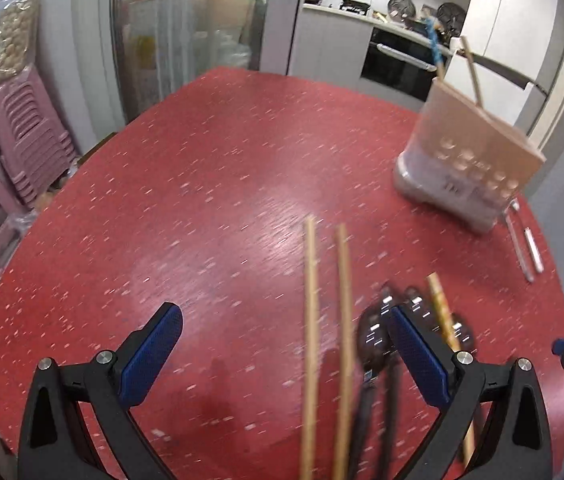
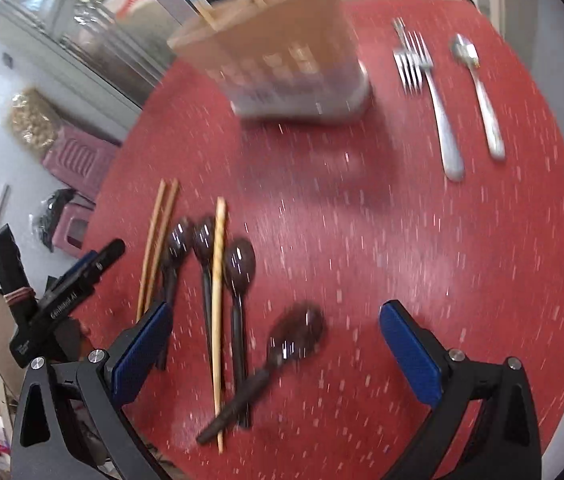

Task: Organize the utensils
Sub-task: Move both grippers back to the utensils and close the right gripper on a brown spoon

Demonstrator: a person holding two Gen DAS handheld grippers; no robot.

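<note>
Both claws empty and spread wide over the round red speckled table [image 1: 218,184] — left claw [image 1: 282,356] hangs above the pair of plain wooden chopsticks [image 1: 327,320], right claw [image 2: 278,352] sits over the nearest dark brown plastic spoon [image 2: 282,354], which lies diagonal w/ its bowl pointing away.

The rest of the loose stuff: three more dark spoons [image 2: 218,256] in a cluster, a single yellowish chopstick [image 2: 218,280] lying across them, and a steel fork [image 2: 433,100] and small steel spoon [image 2: 479,100] off to the right. The tan-topped white utensil holder [image 2: 282,60] stands at the far side, already w/ a couple of sticks and a blue-handled item in it.

My guess is the step in hand is a pick. To do it well, I'd come down on the near spoon's handle, not the bowl — it's thin and flat, so close squarely across it and lift clear of the yellowish stick, whose lower end crosses it.

Hard to read: heavy motion blur in both views. Holder compartments can't be made out. In the left view, chopstick ends run out of frame and the spoons hide behind the claw's finger.
</note>
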